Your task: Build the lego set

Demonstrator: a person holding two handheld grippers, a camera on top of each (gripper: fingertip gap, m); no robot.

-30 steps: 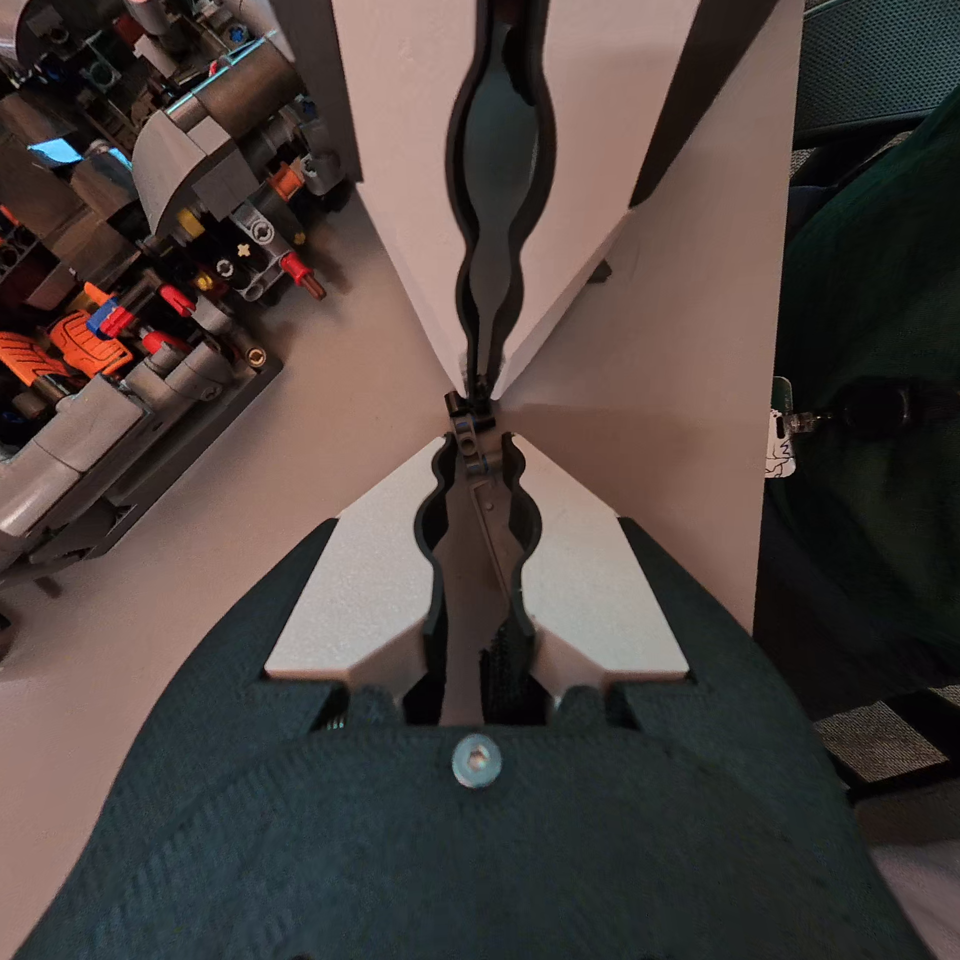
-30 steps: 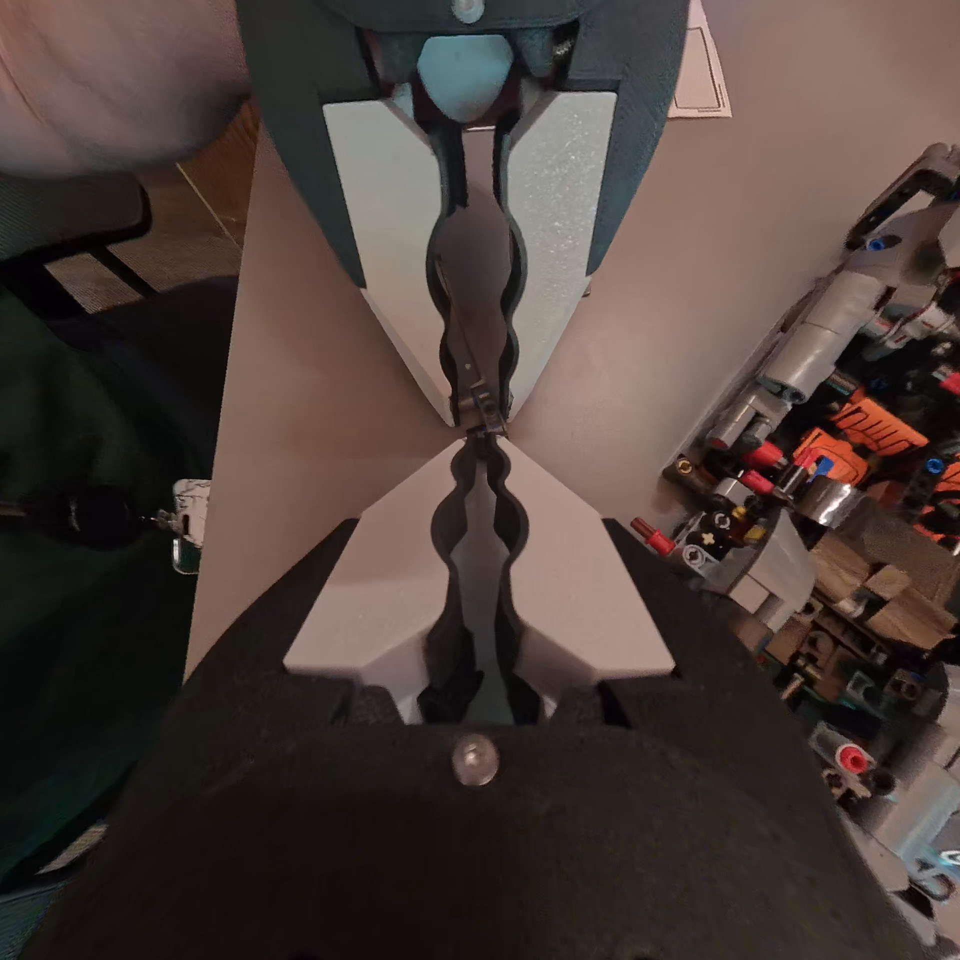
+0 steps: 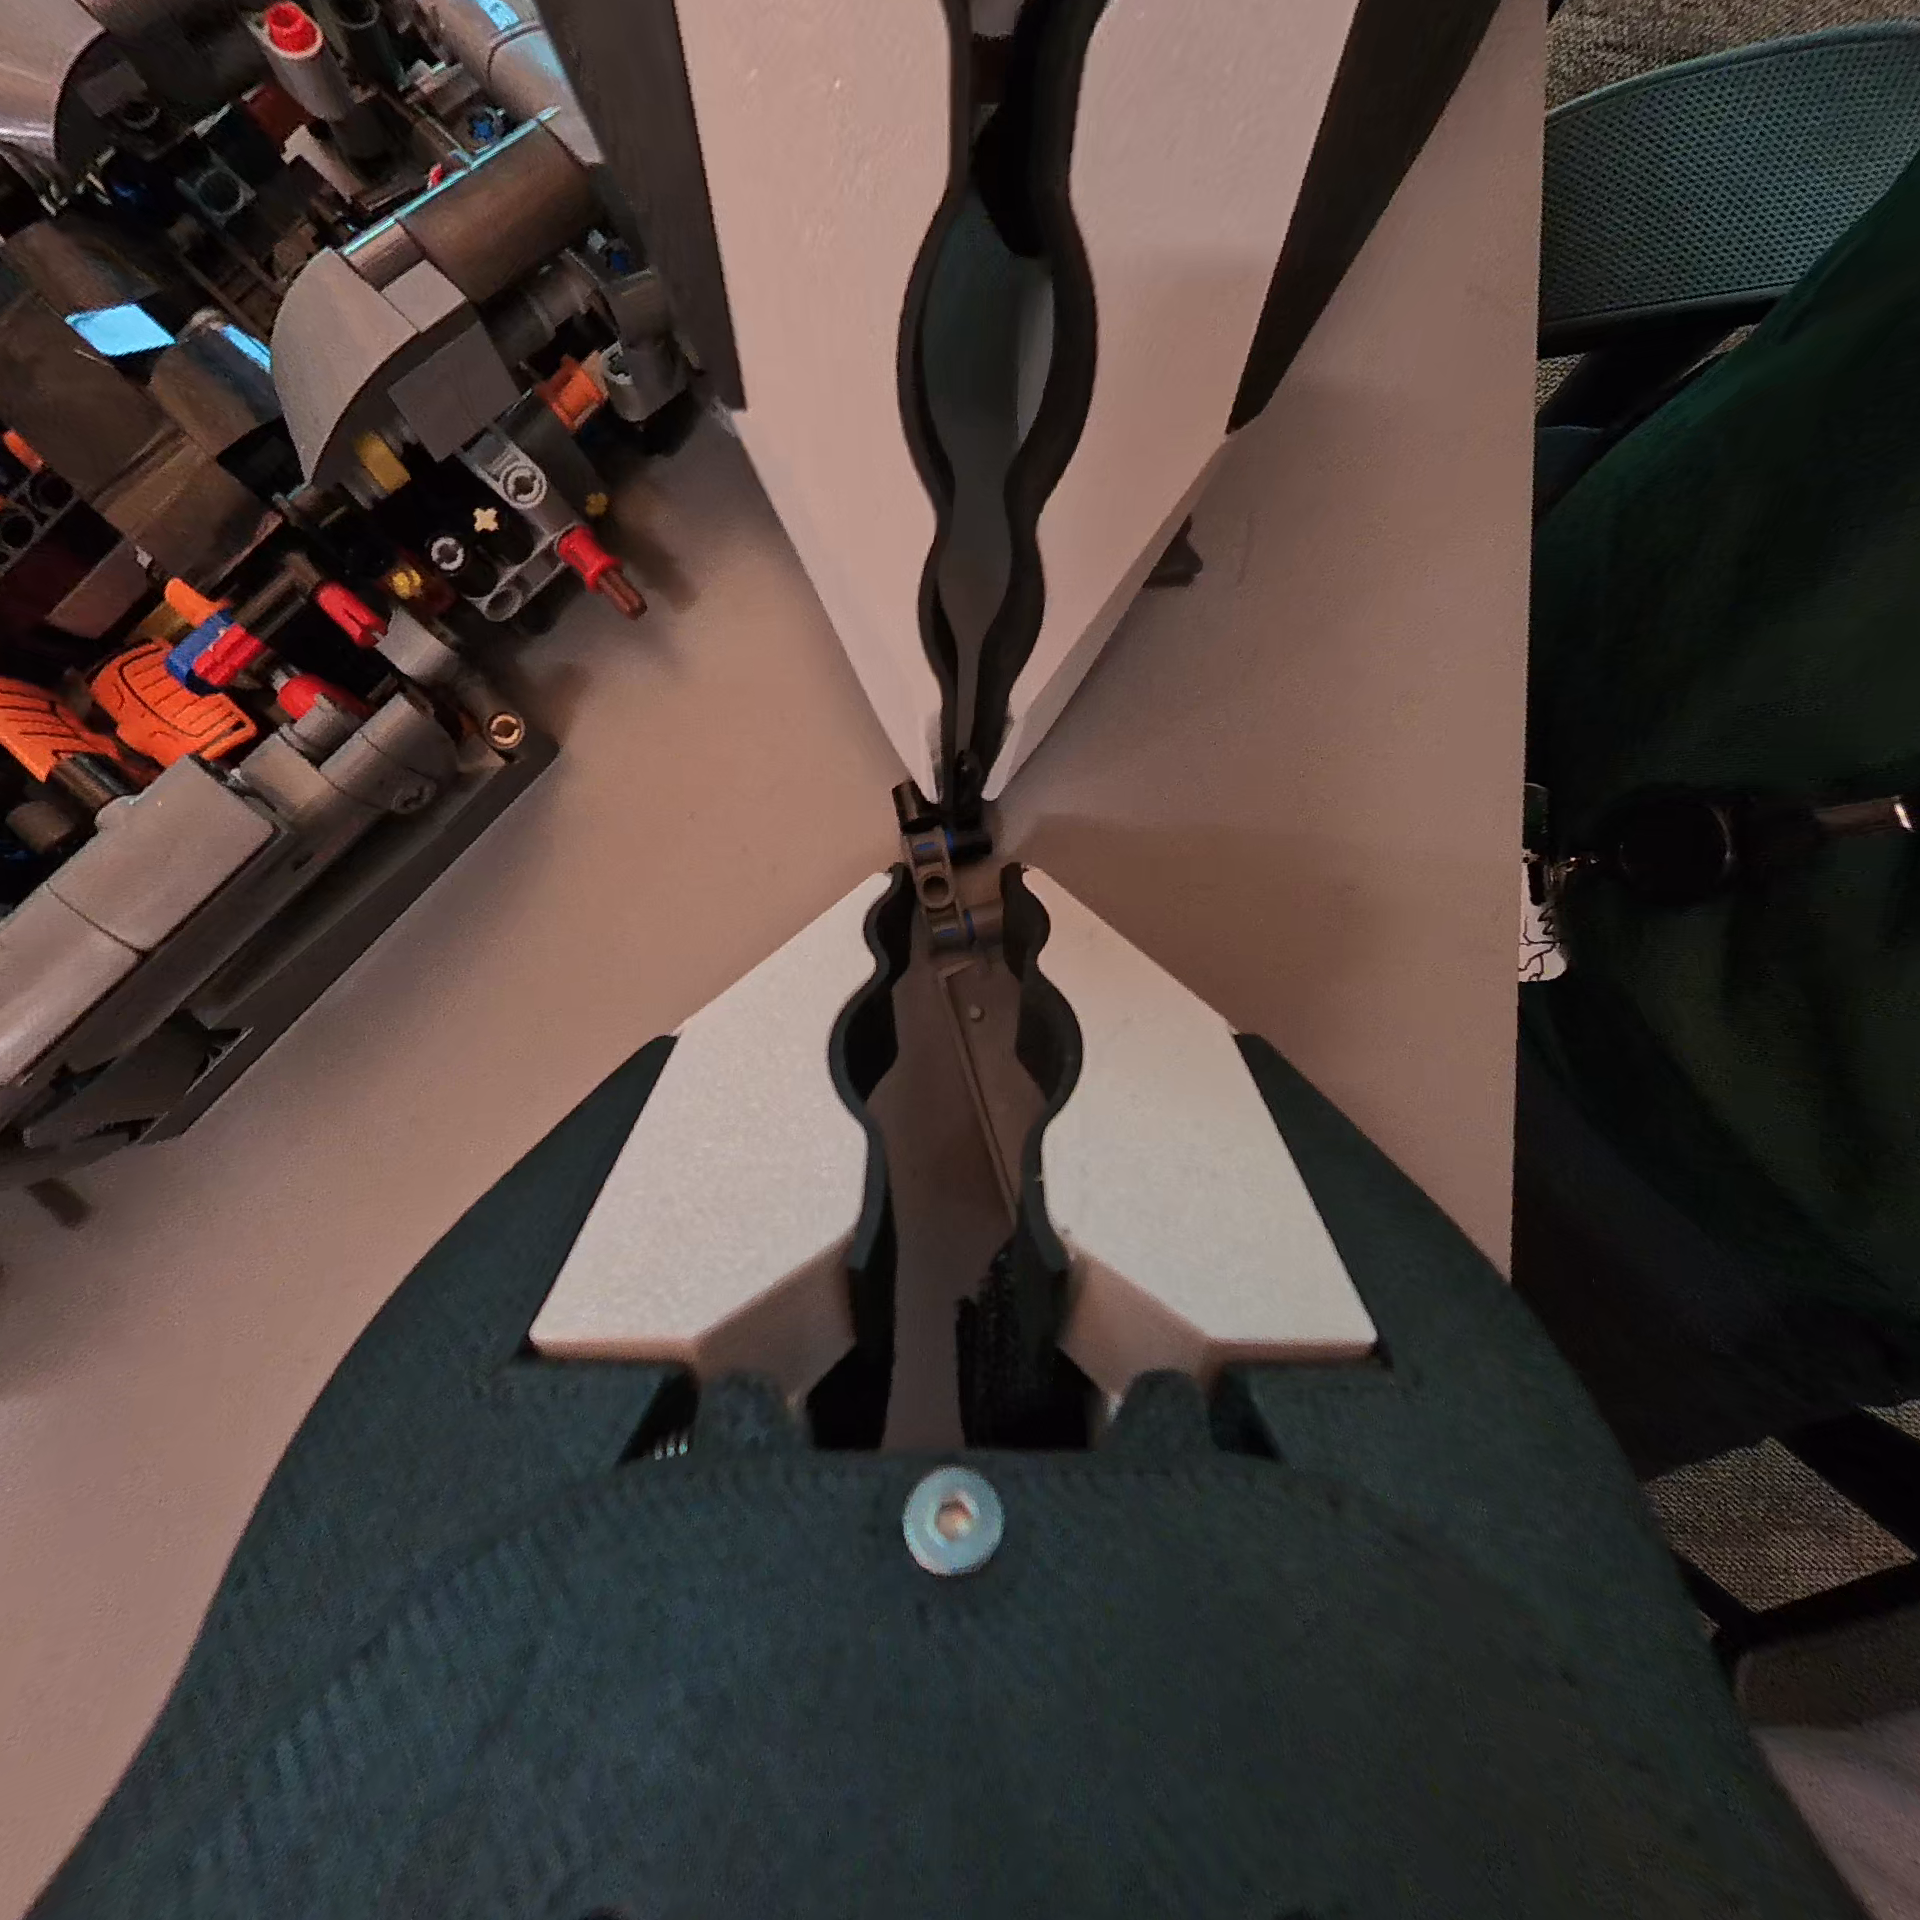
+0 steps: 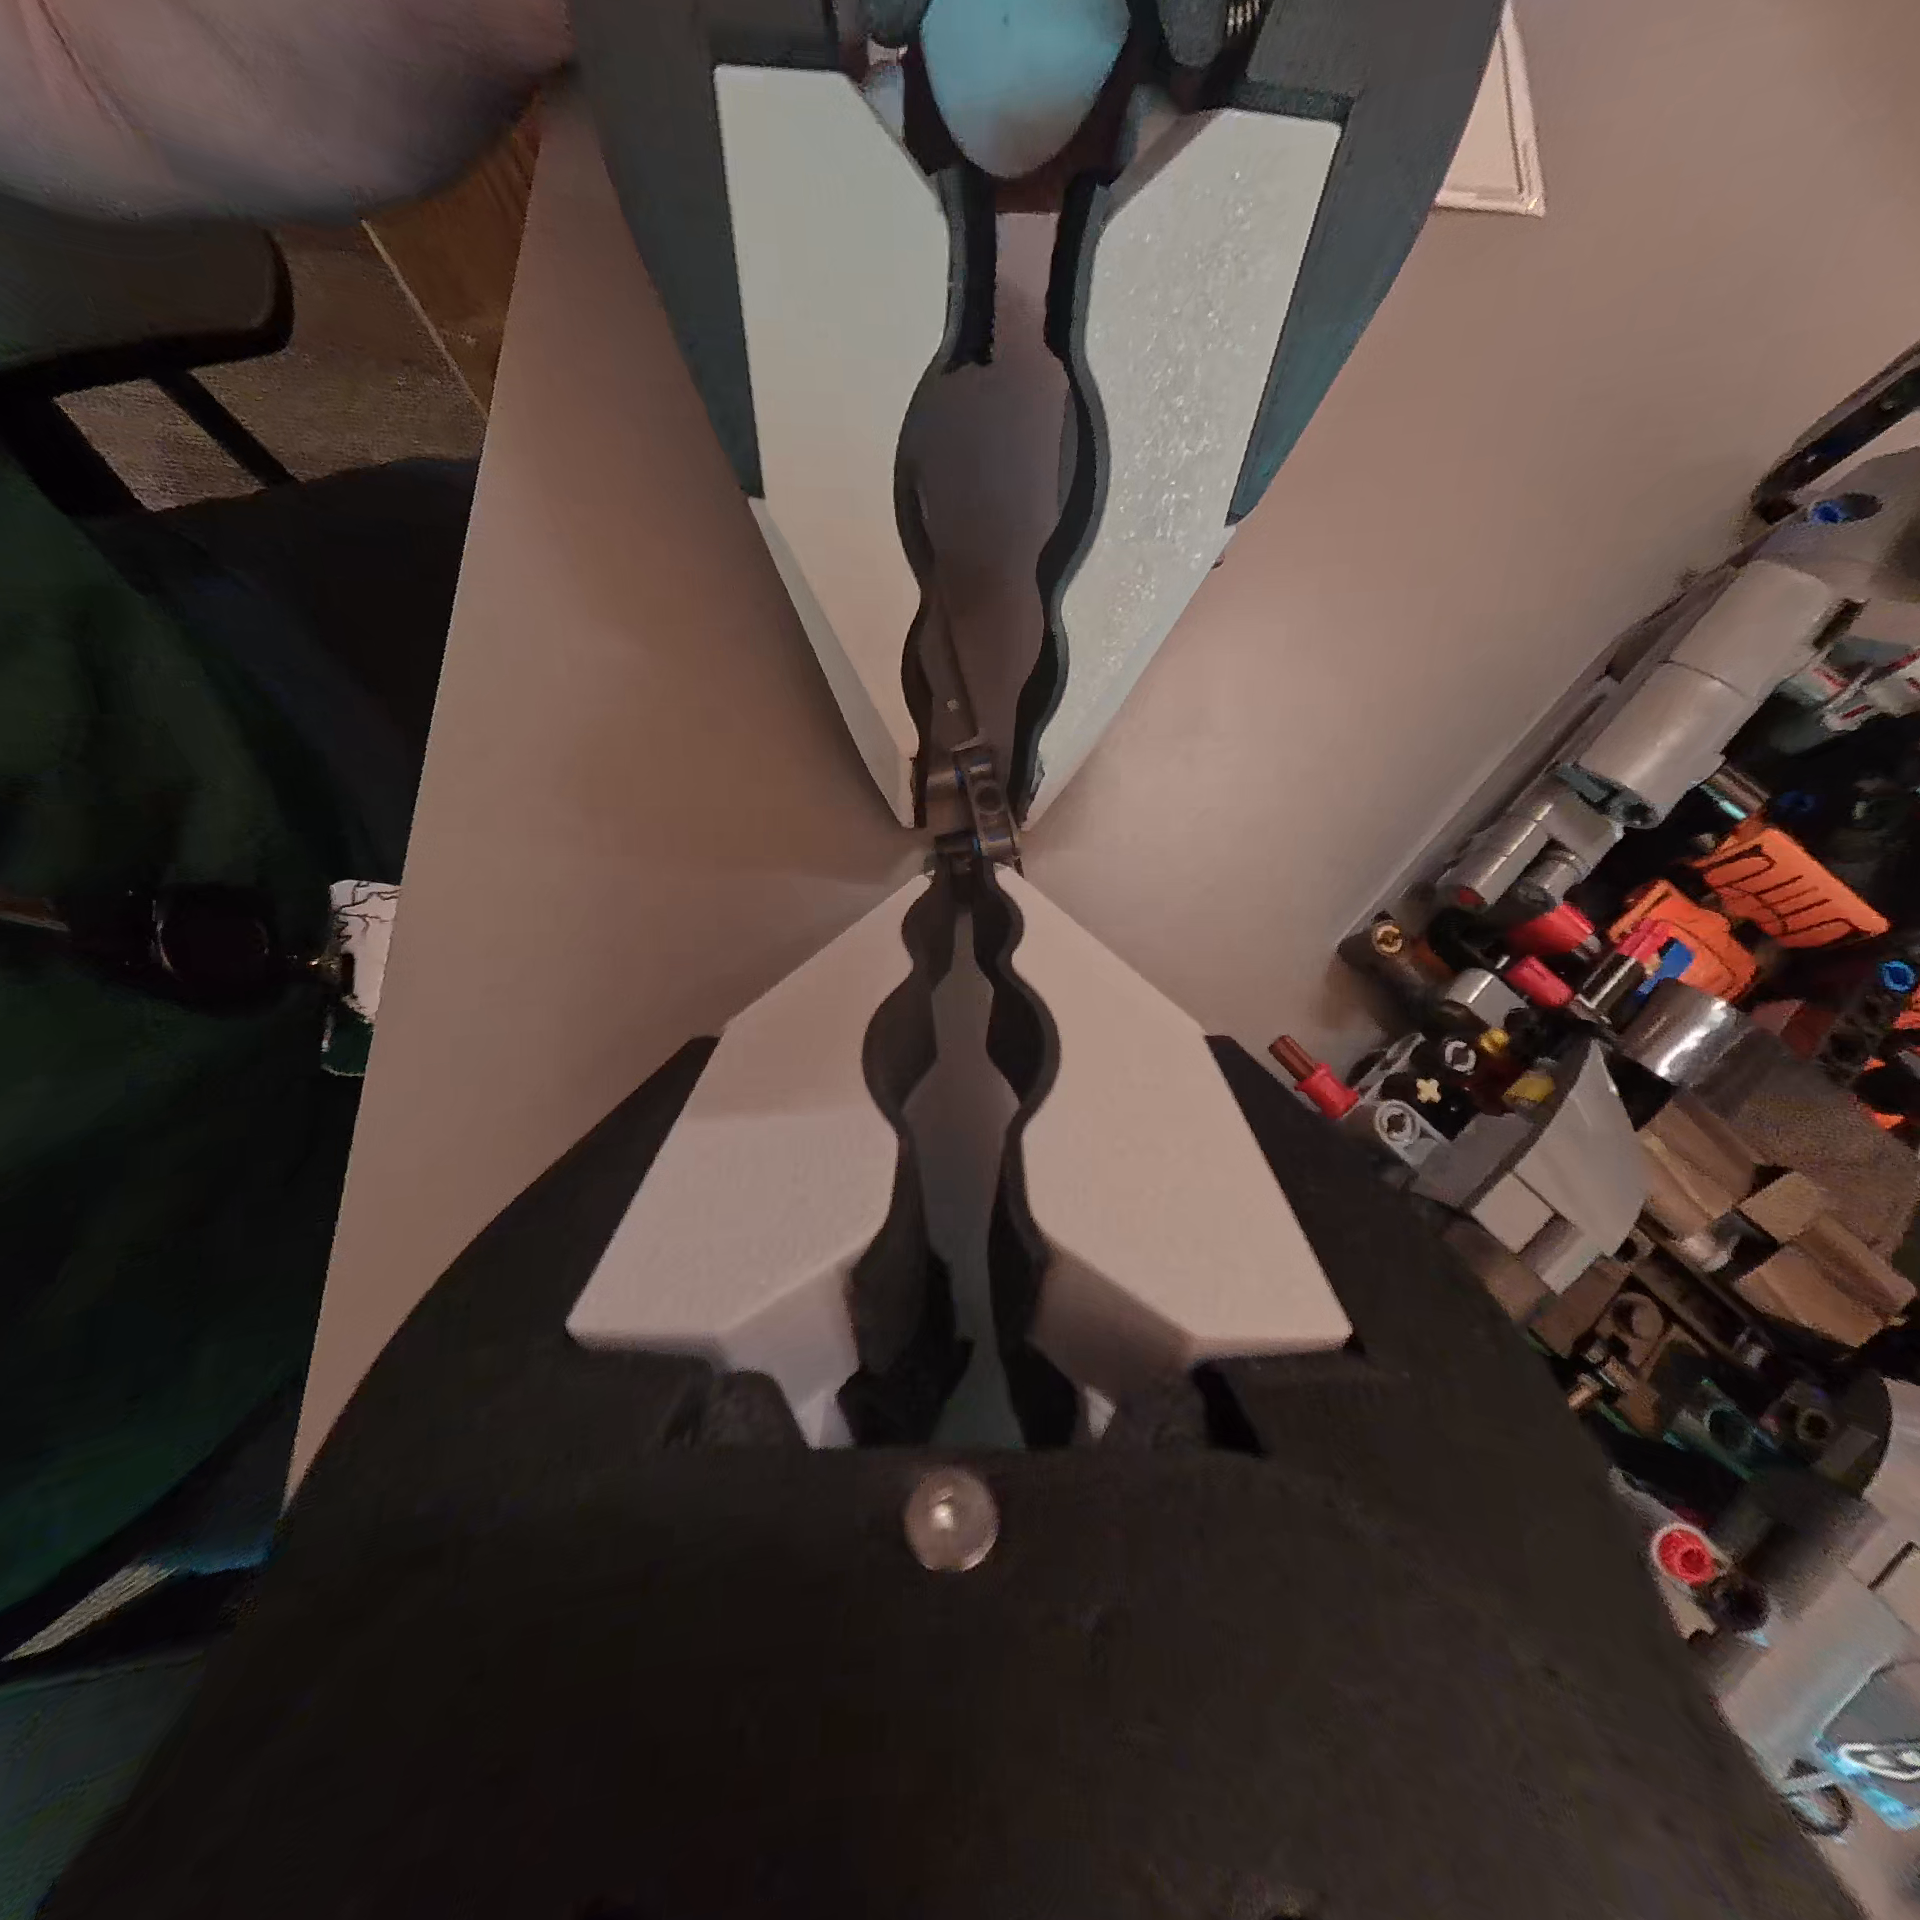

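**Two grippers meet tip to tip**

The left gripper [image 3: 951,894] is clamped on a grey lego piece [image 3: 940,888]. The right gripper [image 4: 961,883] pinches a small black piece [image 4: 971,847] touching it, above the table [image 3: 675,831]. The big lego model [image 3: 312,520] sits near the table's far side

Since a second ago your grippers have drawn slightly apart: the left gripper [image 3: 943,883] and right gripper [image 4: 961,883] now show more of the dark grey piece [image 3: 940,883] bridging their tips.
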